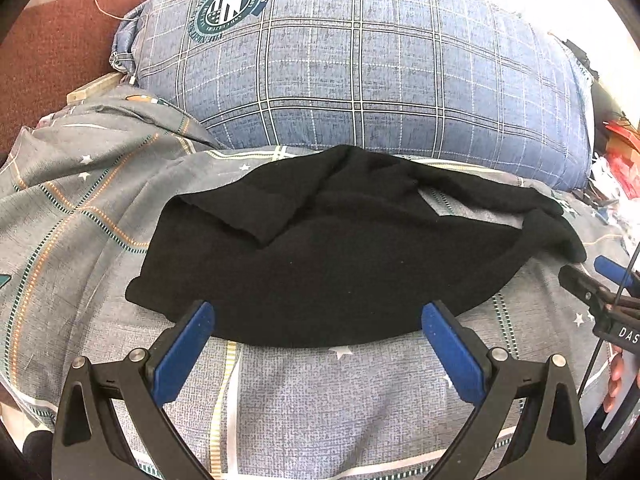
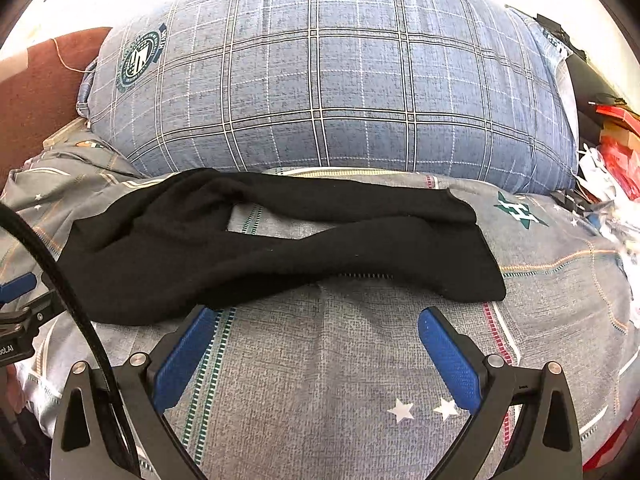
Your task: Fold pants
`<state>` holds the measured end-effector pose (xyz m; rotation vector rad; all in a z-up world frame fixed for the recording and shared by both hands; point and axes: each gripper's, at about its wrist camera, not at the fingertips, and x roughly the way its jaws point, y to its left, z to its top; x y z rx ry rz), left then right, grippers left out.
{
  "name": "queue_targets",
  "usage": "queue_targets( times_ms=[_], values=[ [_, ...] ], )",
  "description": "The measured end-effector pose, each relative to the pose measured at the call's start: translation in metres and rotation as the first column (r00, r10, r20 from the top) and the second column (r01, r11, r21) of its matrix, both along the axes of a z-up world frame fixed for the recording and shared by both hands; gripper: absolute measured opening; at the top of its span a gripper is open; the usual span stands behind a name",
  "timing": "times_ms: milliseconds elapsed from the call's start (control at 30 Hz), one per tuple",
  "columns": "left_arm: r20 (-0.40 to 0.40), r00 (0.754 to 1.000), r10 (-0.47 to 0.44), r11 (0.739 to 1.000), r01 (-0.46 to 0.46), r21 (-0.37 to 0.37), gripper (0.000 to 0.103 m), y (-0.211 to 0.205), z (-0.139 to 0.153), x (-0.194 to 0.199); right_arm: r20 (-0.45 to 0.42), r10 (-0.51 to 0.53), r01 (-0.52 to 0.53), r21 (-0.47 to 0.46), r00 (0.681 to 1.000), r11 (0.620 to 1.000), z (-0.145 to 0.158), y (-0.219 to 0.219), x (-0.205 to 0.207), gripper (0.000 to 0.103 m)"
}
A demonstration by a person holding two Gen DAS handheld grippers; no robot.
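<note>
Your left gripper (image 1: 318, 320) hangs with its jaws spread wide and nothing between them, just short of the near edge of the black pants (image 1: 320, 264). The pants lie loosely bunched on the grey patterned bedsheet (image 1: 320, 400), legs trailing rightward. Behind them a large blue plaid pillow (image 1: 360, 80) blocks the far side. Your right gripper (image 2: 316, 328) is likewise spread and empty.
</note>
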<state>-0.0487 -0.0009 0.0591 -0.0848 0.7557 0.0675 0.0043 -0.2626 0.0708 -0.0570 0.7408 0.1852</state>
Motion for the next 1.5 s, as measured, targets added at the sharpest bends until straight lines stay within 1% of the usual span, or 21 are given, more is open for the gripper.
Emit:
queue_targets(
  times_ms=[233, 433, 1067, 1167, 1267, 1333, 1500],
  values=[
    [0.01, 1.0, 0.001, 1.0, -0.001, 0.006, 0.103, -0.003, 0.004, -0.001, -0.001, 0.011, -0.011, 0.009, 1.0, 1.0, 0.006, 0.004, -0.006, 0.103],
    [0.01, 1.0, 0.006, 1.0, -0.006, 0.003, 0.103, -0.002, 0.006, -0.001, -0.003, 0.024, -0.024, 0.012, 1.0, 1.0, 0.005, 0.006, -0.007, 0.103],
    [-0.01, 1.0, 0.021, 1.0, -0.021, -0.007, 0.103, 0.004, -0.004, 0.0, -0.042, -0.012, 0.013, 0.041, 0.999, 0.999, -0.001, -0.003, 0.004, 0.103],
    [-0.014, 0.999, 0.029, 0.999, -0.029, -0.022, 0.103, 0.011, -0.008, 0.0, -0.051, -0.023, 0.025, 0.046, 0.998, 0.999, -0.004, -0.007, 0.008, 0.103],
    [-0.029, 0.998, 0.05, 0.997, -0.052, -0.059, 0.103, 0.025, -0.014, -0.002, -0.058, -0.041, 0.044, 0.053, 0.997, 0.998, -0.005, -0.014, 0.014, 0.103],
    [-0.041, 0.996, 0.075, 0.994, -0.079, -0.078, 0.103, 0.035, -0.018, -0.002, -0.066, -0.052, 0.057, 0.073, 0.996, 0.996, -0.005, -0.019, 0.019, 0.103],
    [-0.056, 0.991, 0.12, 0.988, -0.125, -0.09, 0.103, 0.055, -0.026, -0.003, -0.095, -0.075, 0.087, 0.13, 0.993, 0.988, -0.007, -0.029, 0.037, 0.103]
  ],
)
